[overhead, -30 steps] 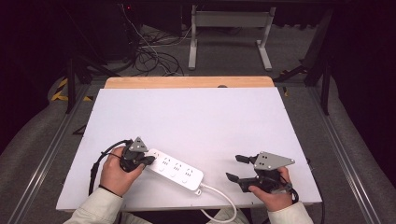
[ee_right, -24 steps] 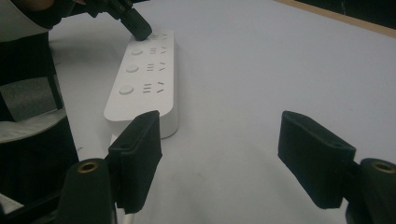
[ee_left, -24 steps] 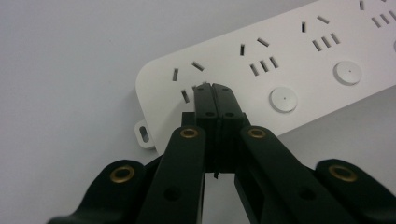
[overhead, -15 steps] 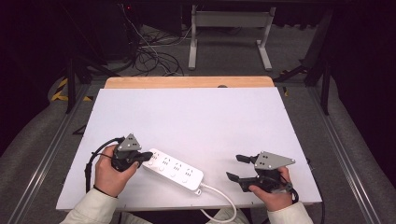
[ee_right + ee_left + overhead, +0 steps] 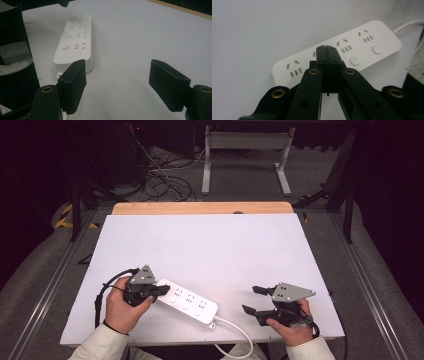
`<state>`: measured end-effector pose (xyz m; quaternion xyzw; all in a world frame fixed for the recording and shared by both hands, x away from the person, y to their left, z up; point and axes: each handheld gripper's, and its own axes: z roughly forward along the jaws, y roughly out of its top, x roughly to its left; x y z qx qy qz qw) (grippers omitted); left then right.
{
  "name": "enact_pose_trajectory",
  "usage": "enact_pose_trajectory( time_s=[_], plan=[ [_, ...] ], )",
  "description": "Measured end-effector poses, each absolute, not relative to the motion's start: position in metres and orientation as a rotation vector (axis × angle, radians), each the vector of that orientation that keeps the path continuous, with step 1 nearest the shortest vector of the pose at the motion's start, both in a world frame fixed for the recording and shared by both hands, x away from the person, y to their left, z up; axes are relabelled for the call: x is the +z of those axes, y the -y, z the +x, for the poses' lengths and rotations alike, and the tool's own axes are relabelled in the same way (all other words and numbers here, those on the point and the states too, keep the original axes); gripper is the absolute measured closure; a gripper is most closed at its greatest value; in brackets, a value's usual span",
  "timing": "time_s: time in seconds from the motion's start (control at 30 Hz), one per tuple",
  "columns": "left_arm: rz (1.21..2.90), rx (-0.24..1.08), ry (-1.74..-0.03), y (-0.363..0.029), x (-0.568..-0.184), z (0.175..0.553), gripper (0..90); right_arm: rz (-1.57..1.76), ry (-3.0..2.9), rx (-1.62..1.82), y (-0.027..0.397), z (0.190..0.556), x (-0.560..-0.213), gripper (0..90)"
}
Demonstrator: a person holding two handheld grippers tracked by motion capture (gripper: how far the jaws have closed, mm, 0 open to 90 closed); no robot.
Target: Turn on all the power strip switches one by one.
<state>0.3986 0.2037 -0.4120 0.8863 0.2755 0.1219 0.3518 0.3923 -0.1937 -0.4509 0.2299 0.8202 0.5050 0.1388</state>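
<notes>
Nearest, at the front edge of the white bench (image 5: 210, 245): right claw (image 5: 253, 300) held just above the surface, jaws spread wide, nothing between them. Left of it, a white power strip (image 5: 187, 301) lying flat near the front, cord (image 5: 239, 332) trailing off the near edge. At the strip's left end, left claw (image 5: 161, 290), jaws pressed together, tips over the strip's end; whether touching, cannot tell. Farther back, bare white sheet, then a wooden strip (image 5: 200, 208) along the far edge.

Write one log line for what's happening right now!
left hand-held gripper: shut, at power strip end | right hand-held gripper: open, empty
</notes>
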Motion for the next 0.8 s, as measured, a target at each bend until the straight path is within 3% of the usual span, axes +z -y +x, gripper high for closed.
enact_pose_trajectory(
  time_s=[0.8],
  plan=[
    [2.429,0.231,-0.774,-0.190,-0.440,0.414,89.9,0.660,-2.380,1.462,0.193,0.393,-0.452,30.2]
  ],
)
